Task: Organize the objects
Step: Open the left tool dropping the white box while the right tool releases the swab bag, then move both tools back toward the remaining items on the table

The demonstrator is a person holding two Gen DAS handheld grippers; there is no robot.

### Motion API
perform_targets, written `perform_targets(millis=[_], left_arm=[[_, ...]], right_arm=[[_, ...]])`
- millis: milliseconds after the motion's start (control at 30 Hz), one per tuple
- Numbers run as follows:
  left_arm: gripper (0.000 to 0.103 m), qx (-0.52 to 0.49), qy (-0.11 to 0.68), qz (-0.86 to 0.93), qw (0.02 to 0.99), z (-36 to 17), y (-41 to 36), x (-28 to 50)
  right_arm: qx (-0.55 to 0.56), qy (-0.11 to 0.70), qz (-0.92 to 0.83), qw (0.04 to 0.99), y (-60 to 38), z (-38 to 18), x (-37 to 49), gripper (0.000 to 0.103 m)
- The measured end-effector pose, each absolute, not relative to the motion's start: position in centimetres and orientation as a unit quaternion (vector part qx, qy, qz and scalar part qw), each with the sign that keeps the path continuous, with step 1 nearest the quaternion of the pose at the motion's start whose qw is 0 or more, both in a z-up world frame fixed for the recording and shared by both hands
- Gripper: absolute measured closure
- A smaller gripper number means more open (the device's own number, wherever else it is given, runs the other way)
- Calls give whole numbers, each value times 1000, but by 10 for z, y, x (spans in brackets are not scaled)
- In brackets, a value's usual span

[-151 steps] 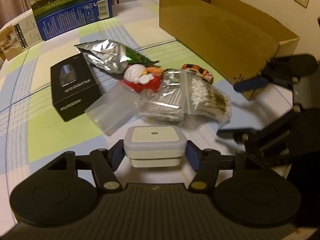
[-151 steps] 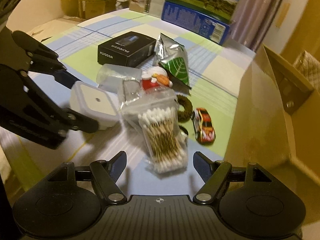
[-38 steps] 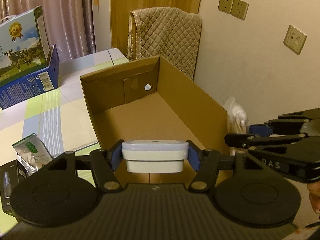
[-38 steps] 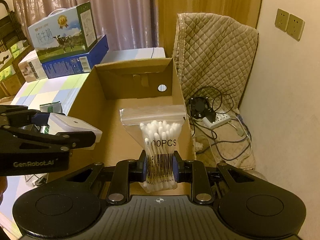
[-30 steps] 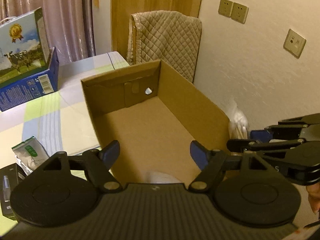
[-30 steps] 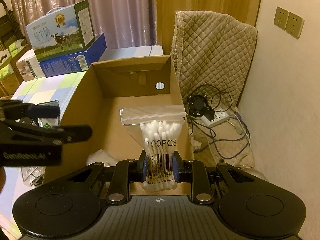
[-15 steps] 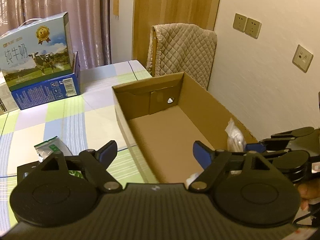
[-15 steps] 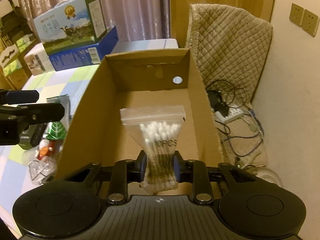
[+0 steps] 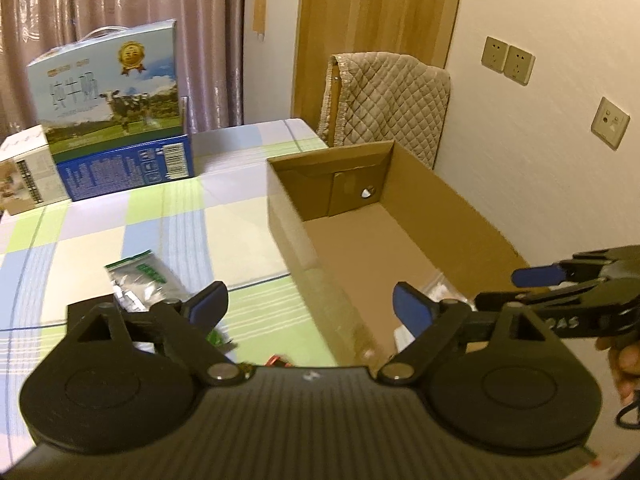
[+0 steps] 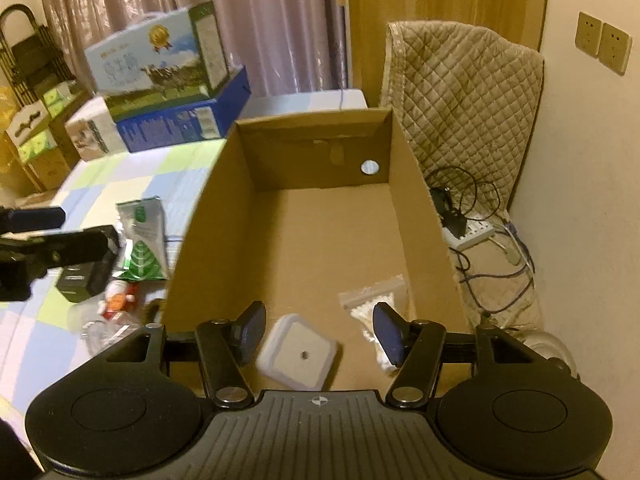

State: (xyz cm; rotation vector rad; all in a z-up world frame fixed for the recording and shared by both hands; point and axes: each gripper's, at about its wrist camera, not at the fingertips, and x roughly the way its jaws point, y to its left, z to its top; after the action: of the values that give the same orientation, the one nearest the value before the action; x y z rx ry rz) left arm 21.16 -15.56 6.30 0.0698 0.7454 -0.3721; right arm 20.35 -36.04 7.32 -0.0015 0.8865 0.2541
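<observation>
Two items lie in the box point(image 10: 208, 216): white case point(image 10: 298, 356) and swab bag point(image 10: 376, 304), near end. Right tongs point(image 10: 320, 332) opening, empty, over them. Left tongs point(image 9: 308, 304) wide, opening, empty. Left on the surface point(image 9: 120, 240): foil pouch point(image 10: 142, 240), black box point(image 10: 78, 280), toy point(image 10: 118, 300).

Brown cardboard box point(image 10: 304, 240), white square case point(image 10: 298, 356), green-blue checked tablecloth point(image 9: 140, 232).

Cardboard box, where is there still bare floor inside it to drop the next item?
The cardboard box is bare across its middle and far end, up to the wall with the round hole. The near end is crowded: the white square device sits near-left and the cotton swab bag near-right, against the right wall.
</observation>
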Motion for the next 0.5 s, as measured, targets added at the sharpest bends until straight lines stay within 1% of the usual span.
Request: perform_targets(millis=[133,200,267,400,467,500], left_arm=[[11,30,361,-168,917,65,-132,192],[11,31,360,-160,918,66,-122,184],[9,27,358,-152,921,68,-108,174],[5,18,359,-142,922,71,-82,157],[4,19,358,-133,924,72,-67,148],[4,19,358,-127,925,72,-59,144]], right_arm=[[14,415,132,900,-350,82,181,45],[23,406,138,903,-343,87,169,42],[29,397,143,906,-335,93,158,34],[34,386,156,909,-317,101,137,27],[32,383,160,909,-306,104,129,21],[33,381,163,910,-302,105,124,19]])
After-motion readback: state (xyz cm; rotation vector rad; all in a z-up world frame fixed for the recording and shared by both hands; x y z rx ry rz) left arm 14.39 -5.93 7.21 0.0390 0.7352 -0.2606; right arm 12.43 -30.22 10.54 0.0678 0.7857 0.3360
